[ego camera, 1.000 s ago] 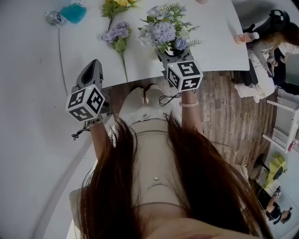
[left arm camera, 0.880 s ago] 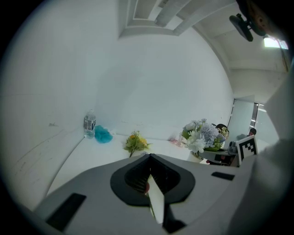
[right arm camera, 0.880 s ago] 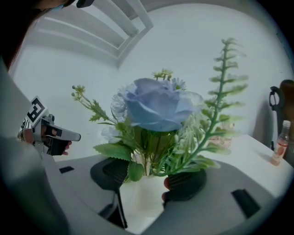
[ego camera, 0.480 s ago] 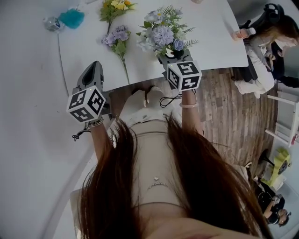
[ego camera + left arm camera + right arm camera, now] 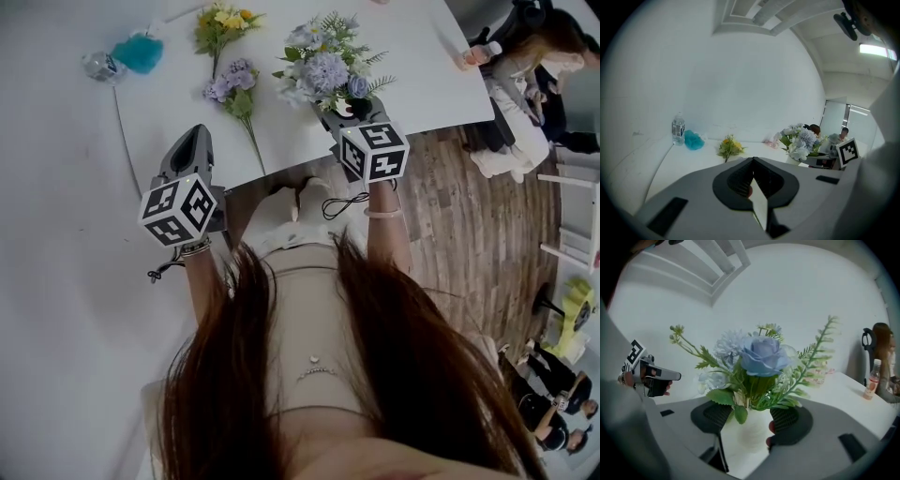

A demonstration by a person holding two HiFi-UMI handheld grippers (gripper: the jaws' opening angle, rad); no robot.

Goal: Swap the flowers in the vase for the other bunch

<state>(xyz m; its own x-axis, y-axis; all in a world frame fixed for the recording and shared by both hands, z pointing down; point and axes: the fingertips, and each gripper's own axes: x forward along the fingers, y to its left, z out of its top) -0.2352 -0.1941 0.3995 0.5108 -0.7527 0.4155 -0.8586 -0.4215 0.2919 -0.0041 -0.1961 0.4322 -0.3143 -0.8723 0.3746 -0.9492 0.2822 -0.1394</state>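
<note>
The white vase with the blue and lilac flowers stands at the near edge of the bench, between the two jaws of the right tongs. These jaws have just been opening and stand apart around the vase. A leaf covers the left pad, so I cannot tell if it touches the vase. In the head view the vase itself is almost fully hidden under the flowers and the tongs. Just left of it a lilac stem lies flat on the bench, and farther away lies a yellow bunch. The left tongs are closed together on nothing, at the near left corner of the bench. At the far left corner are a water bottle and a teal thing, too small to identify.
</note>
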